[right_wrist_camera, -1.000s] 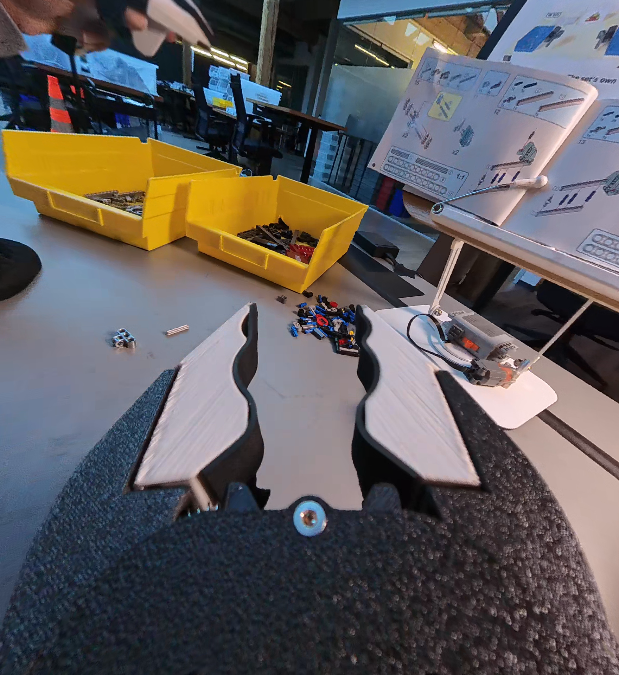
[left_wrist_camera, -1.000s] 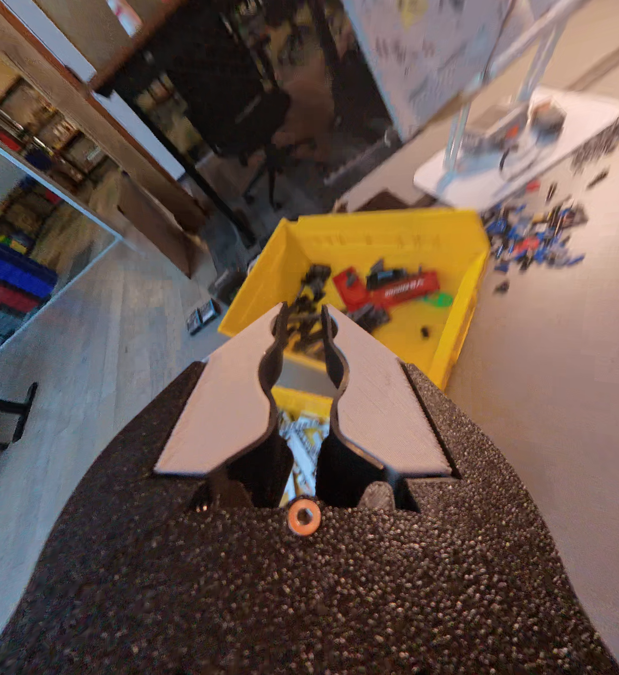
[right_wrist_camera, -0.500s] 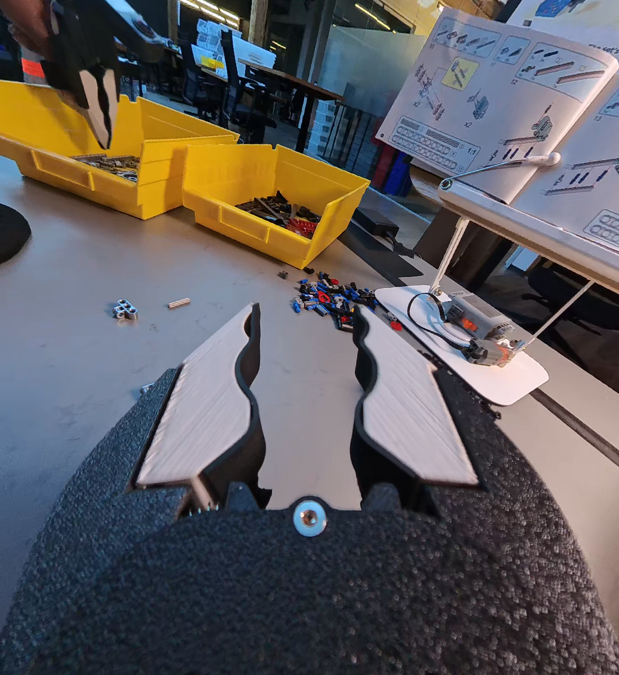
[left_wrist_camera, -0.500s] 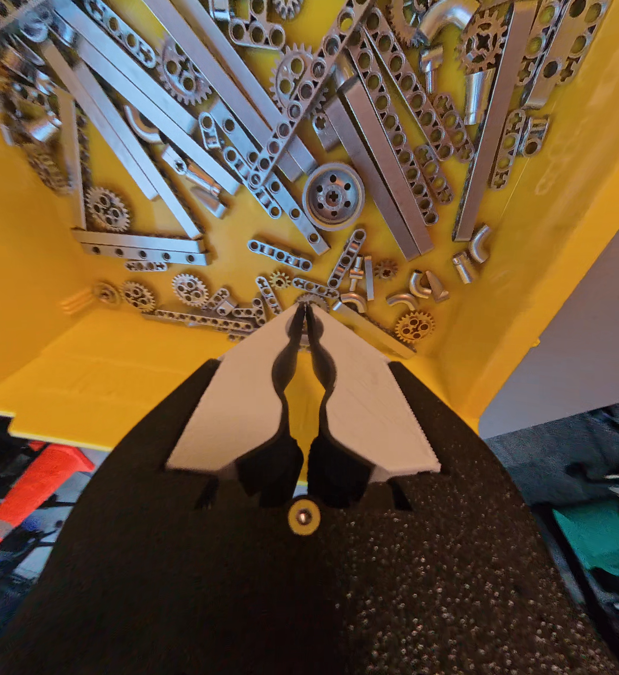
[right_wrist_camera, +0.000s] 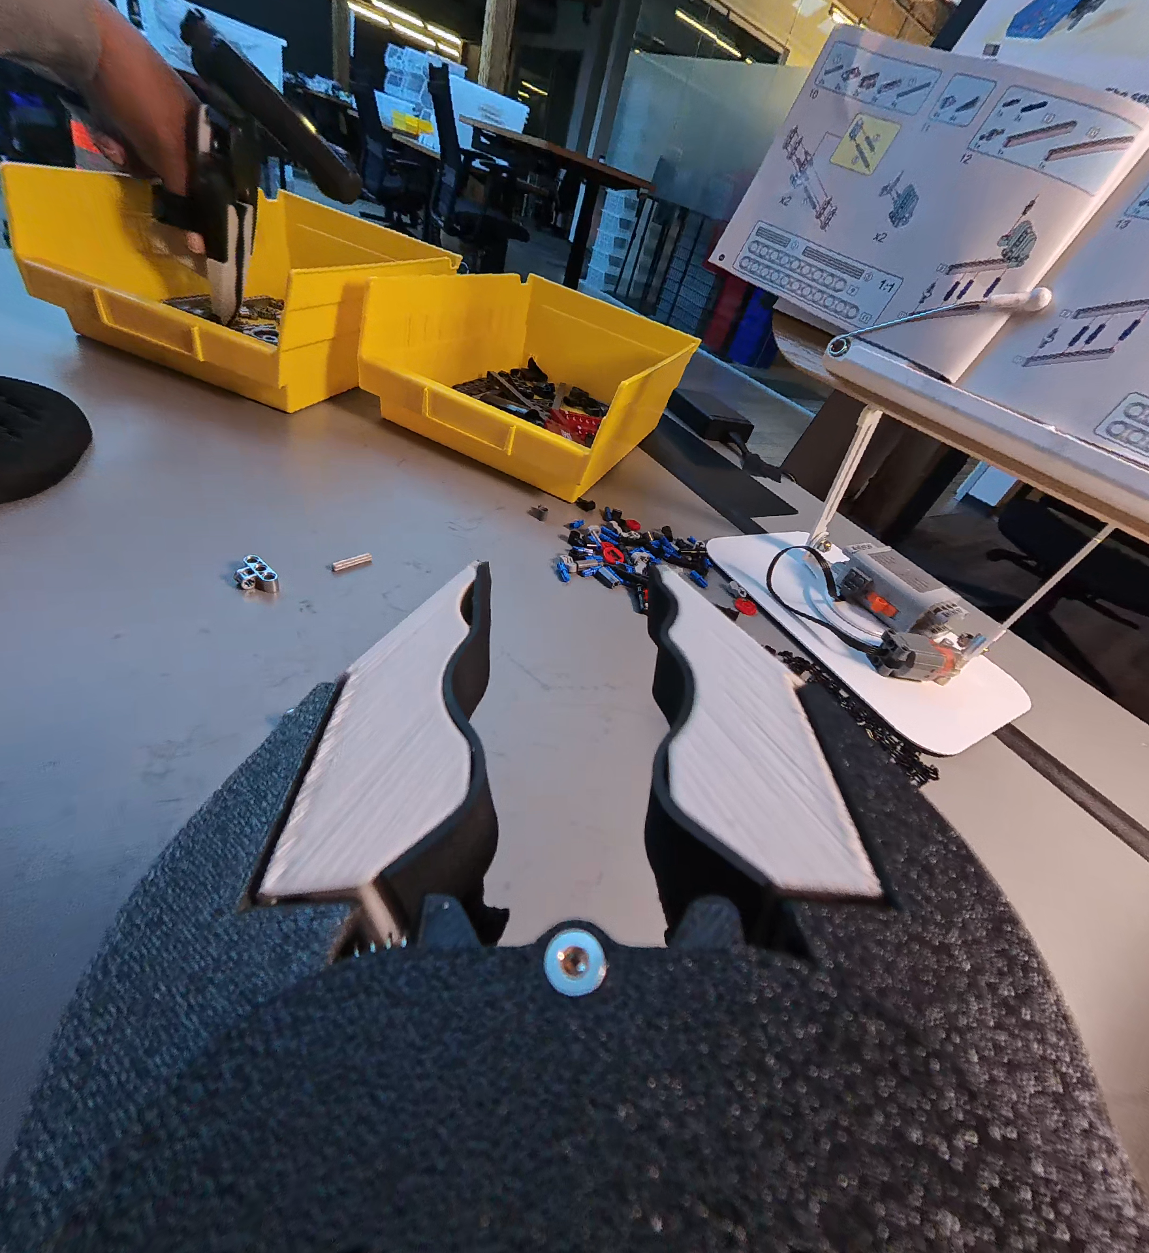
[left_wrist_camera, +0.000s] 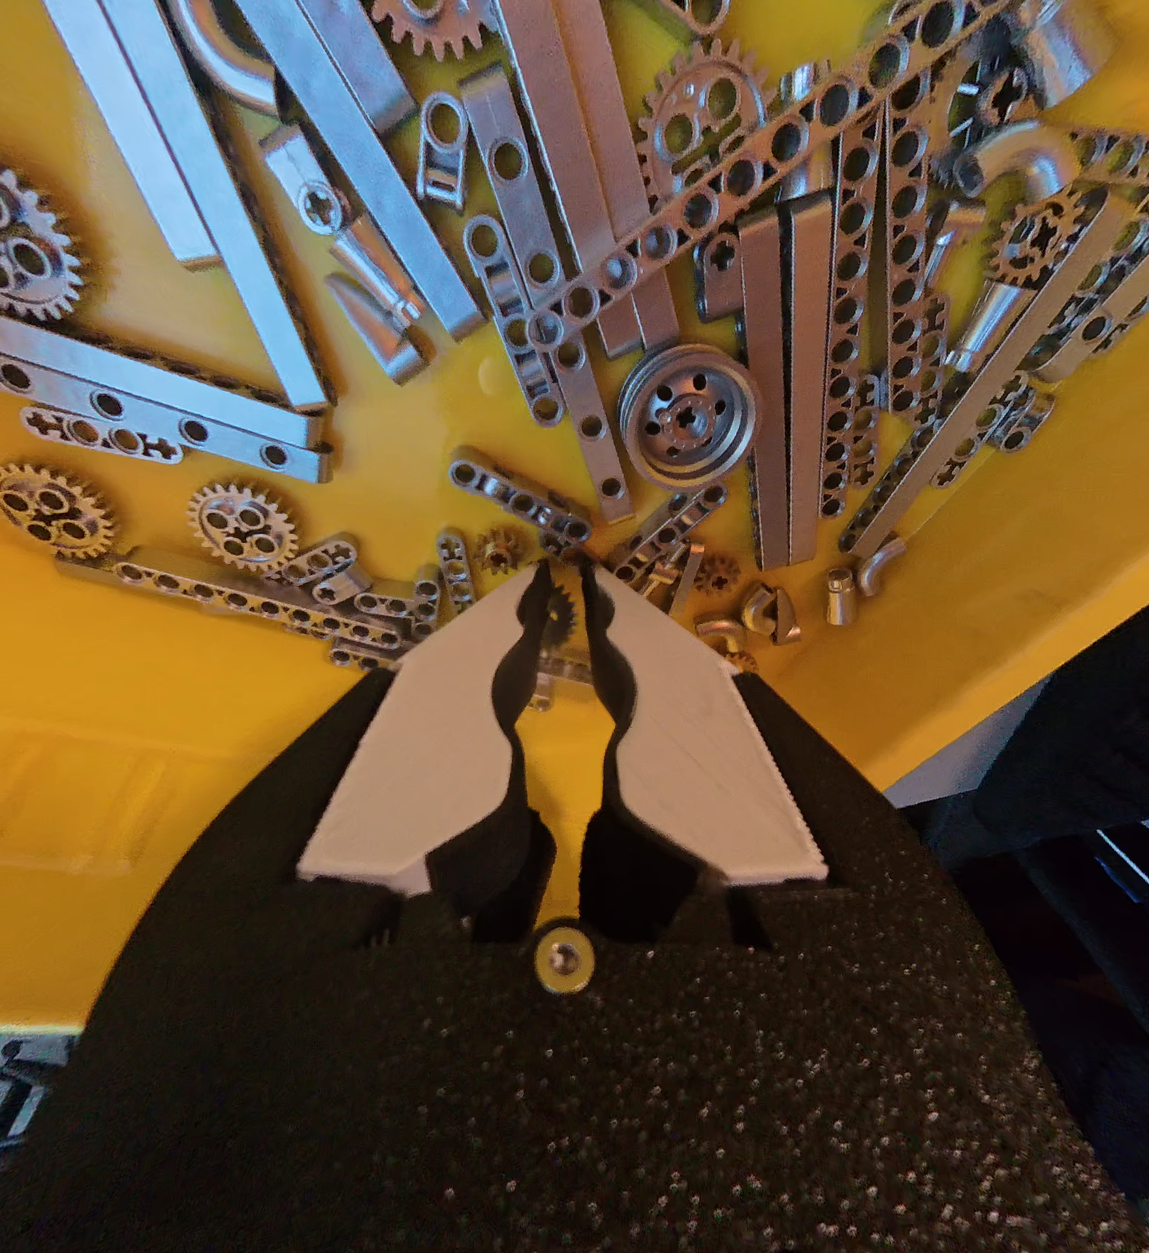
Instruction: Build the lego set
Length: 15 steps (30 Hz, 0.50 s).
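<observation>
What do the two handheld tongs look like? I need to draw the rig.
Both match: the left tongs and right tongs have two flat white ribbed fingers with wavy black inner pads, set in a black pebbled foam-like body with one silver screw. No cables show. The person's sleeve looks grey.

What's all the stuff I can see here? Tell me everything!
bins: two, yellow, side by side at the table's far side
grey parts: many beams, gears, one wheel, silver-grey, in the left bin
dark parts: a heap, black and red, in the right bin
small pins: a pile, blue, black, red, on the table
instruction sheets: two, white, on a stand
motor: one, grey, on the stand's base
left claw: nearly closed, tips among the grey parts
right claw: open, empty, above the table
</observation>
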{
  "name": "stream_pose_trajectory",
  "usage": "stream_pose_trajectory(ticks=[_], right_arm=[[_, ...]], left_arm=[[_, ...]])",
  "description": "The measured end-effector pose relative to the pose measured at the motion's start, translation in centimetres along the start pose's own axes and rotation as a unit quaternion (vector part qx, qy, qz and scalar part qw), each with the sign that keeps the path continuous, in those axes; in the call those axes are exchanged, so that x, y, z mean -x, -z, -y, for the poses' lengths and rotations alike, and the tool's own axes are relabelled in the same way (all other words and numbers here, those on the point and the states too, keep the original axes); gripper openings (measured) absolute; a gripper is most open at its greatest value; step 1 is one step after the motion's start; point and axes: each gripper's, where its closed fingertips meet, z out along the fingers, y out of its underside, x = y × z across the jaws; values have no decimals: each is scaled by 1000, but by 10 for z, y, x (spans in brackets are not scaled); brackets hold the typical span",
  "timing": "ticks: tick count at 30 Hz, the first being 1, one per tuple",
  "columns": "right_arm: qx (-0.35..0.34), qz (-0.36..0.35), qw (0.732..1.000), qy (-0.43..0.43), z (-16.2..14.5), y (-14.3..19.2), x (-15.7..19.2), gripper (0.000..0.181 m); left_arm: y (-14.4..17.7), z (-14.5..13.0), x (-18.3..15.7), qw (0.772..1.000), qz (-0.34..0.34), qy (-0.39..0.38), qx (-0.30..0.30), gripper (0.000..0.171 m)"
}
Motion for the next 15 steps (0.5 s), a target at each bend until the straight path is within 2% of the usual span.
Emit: stream_pose_trajectory(ticks=[15], right_arm=[[23,7,1000,6,-9,-3,3,43]], left_arm=[[1,9,-8,999,-39,25,-23,12]])
